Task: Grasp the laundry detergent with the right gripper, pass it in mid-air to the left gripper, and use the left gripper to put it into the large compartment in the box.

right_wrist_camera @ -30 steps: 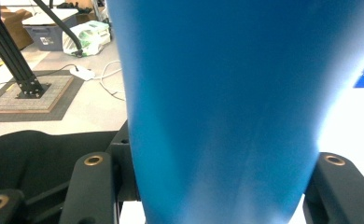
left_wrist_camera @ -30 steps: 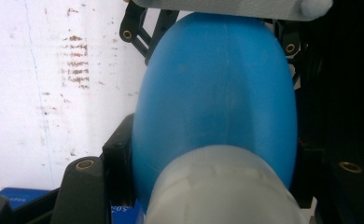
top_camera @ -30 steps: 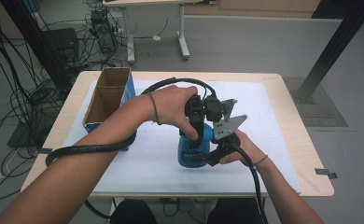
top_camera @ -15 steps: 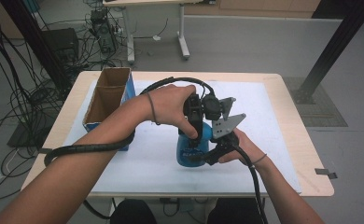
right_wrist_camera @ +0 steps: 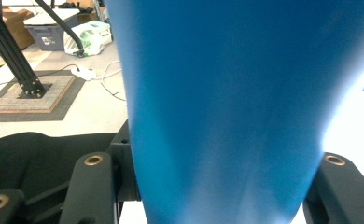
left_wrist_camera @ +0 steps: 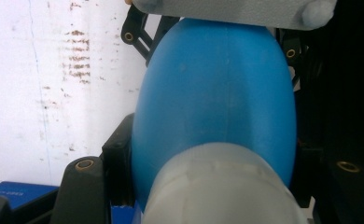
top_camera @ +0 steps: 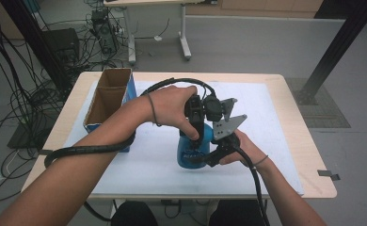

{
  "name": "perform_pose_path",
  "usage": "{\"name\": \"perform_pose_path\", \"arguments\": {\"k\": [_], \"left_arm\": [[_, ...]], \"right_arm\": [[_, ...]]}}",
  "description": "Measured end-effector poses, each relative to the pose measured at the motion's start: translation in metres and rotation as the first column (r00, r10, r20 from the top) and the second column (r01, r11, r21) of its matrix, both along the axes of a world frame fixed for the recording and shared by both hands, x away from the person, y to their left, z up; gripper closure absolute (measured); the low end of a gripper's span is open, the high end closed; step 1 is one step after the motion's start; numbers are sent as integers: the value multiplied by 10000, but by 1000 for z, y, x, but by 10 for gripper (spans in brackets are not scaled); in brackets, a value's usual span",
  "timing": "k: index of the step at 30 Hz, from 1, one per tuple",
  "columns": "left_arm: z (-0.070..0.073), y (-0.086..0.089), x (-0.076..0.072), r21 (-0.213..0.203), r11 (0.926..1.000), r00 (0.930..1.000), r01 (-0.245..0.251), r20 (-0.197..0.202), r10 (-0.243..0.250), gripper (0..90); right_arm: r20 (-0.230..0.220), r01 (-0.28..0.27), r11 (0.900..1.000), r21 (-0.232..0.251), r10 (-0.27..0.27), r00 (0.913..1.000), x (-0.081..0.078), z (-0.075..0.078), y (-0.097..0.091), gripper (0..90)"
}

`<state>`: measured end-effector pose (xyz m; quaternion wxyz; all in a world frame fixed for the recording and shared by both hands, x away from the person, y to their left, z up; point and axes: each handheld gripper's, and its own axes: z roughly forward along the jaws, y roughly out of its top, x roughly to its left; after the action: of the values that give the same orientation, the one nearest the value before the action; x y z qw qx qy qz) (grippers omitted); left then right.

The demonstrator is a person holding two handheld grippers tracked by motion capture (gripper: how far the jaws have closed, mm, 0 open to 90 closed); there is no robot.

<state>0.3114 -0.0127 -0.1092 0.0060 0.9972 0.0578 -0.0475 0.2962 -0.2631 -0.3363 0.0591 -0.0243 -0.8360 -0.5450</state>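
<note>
1. Blue bottle [top_camera: 191, 150] upright on white mat [top_camera: 139, 165], near middle of table [top_camera: 308, 155], toward the person's edge; label on lower body, print too small to read.
2. Left gripper [top_camera: 196, 134] coming down from above; left hand [top_camera: 170, 106] wrapped round its body; jaws clamped on top of bottle at whitish cap [left_wrist_camera: 222, 186]; in left gripper view cap sits low centre w/ blue body [left_wrist_camera: 217, 93] bulging beyond it, black jaws tight at either side.
3. Right gripper [top_camera: 209, 154] coming in level from the right, low on bottle; right hand [top_camera: 243, 148] behind it; jaws clamped on bottle's body; in right gripper view blue wall [right_wrist_camera: 227, 107] between the two black jaws, touching both sides.
4. Grey three-cornered plate [top_camera: 227, 126] of right gripper standing up just right of bottle top, close to left gripper's body; whether touching, can't tell.
5. Cables: thick black hose [top_camera: 85, 150] looping under left forearm and off to the left; thinner black cable [top_camera: 254, 183] trailing along right forearm toward bottom edge.
6. Open cardboard box [top_camera: 107, 101] w/ blue side at left end of mat, well apart from bottle; inside looks bare, far end in shadow.
7. Floor round table: loose wires at left, black post base at right.
</note>
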Motion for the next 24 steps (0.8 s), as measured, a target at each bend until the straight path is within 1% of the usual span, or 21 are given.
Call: {"name": "perform_pose_path", "arguments": {"k": [6, 15, 24], "left_arm": [[-1, 2, 1, -57, 10000, 10000, -12, -8, 12, 373], [-1, 0, 2, 0, 10000, 10000, -12, -6, 12, 373], [-1, 1, 1, -55, 10000, 10000, -42, 16, 42, 373]], "right_arm": [[-27, 16, 10000, -1, -16, 10000, 0, -1, 0, 418], [-22, 39, 10000, 6, -39, 10000, 1, -1, 1, 417], [-39, 33, 10000, 14, -33, 10000, 1, -1, 0, 418]]}}
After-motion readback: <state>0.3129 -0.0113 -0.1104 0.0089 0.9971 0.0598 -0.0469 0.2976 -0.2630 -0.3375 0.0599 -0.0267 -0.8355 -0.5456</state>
